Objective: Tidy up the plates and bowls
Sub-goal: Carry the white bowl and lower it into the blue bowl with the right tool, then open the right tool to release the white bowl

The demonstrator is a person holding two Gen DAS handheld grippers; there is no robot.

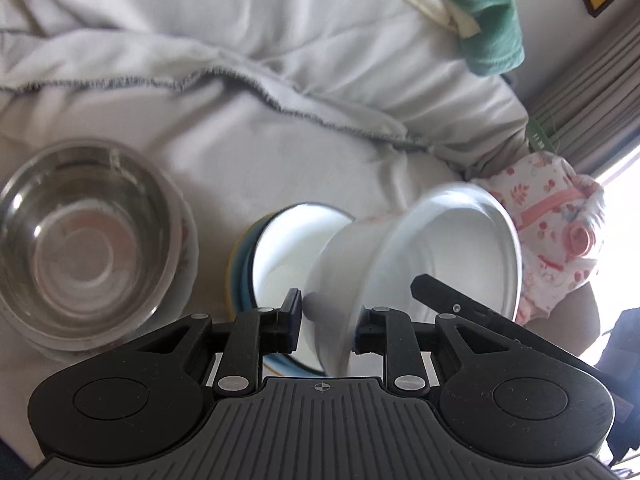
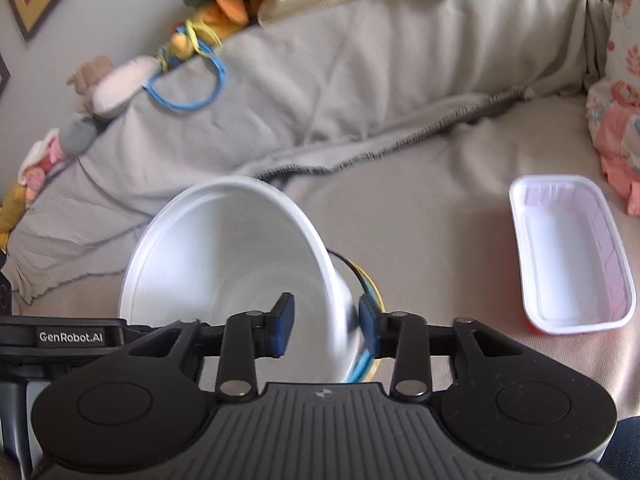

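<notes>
A white plastic bowl (image 1: 420, 252) is tilted on its side above a white enamel bowl with a dark blue rim (image 1: 288, 240) that sits on a yellow plate. My left gripper (image 1: 326, 320) has its pads either side of the white bowl's base. My right gripper (image 2: 326, 322) straddles the same white bowl's wall (image 2: 224, 256), one pad inside and one outside; the blue rim and the yellow plate (image 2: 370, 280) show behind it. The bowl is blurred. A steel bowl (image 1: 80, 248) stands to the left on the sofa.
A white rectangular plastic tray (image 2: 572, 252) lies on the beige sofa cover to the right. Floral baby clothes (image 1: 560, 232) lie at the right. Toys and a green cloth (image 2: 200, 40) sit on the sofa back.
</notes>
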